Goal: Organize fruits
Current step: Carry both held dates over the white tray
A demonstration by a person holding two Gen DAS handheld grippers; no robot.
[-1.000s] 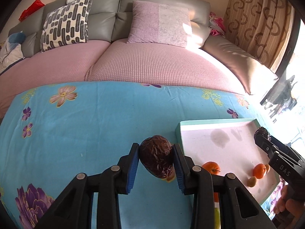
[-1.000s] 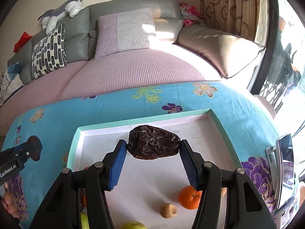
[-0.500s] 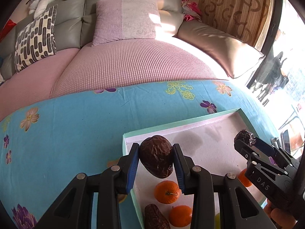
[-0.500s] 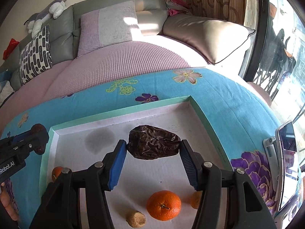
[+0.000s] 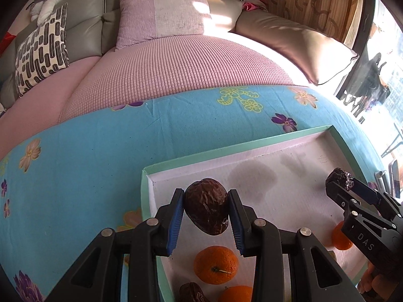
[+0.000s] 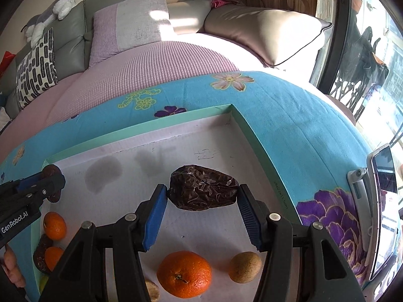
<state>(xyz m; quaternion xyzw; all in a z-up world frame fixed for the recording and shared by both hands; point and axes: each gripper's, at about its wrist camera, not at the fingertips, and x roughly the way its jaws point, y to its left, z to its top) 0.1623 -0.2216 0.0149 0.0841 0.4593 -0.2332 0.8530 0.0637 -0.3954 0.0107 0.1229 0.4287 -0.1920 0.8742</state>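
Observation:
My left gripper (image 5: pixel 206 220) is shut on a dark brown wrinkled date (image 5: pixel 206 205), held above the left end of a shallow white tray with a mint-green rim (image 5: pixel 226 151). My right gripper (image 6: pixel 202 207) is shut on a second dark date (image 6: pixel 203 191) over the tray's middle (image 6: pixel 236 115). Oranges (image 5: pixel 216 264) (image 6: pixel 184 273) lie in the tray, with another date (image 5: pixel 191 292) and a small tan fruit (image 6: pixel 244 266). Each gripper shows in the other's view: the right one (image 5: pixel 362 216), the left one (image 6: pixel 27 196).
The tray rests on a blue flowered cloth (image 5: pixel 88 156) in front of a pink-covered sofa (image 5: pixel 181 68) with cushions. A phone on a stand (image 6: pixel 377 188) stands at the right of the tray. A person's fingers (image 6: pixel 11 269) show at the lower left.
Both grippers have moved further over the tray with their dates still held. The tray looms larger and more fruit shows beneath the fingers.

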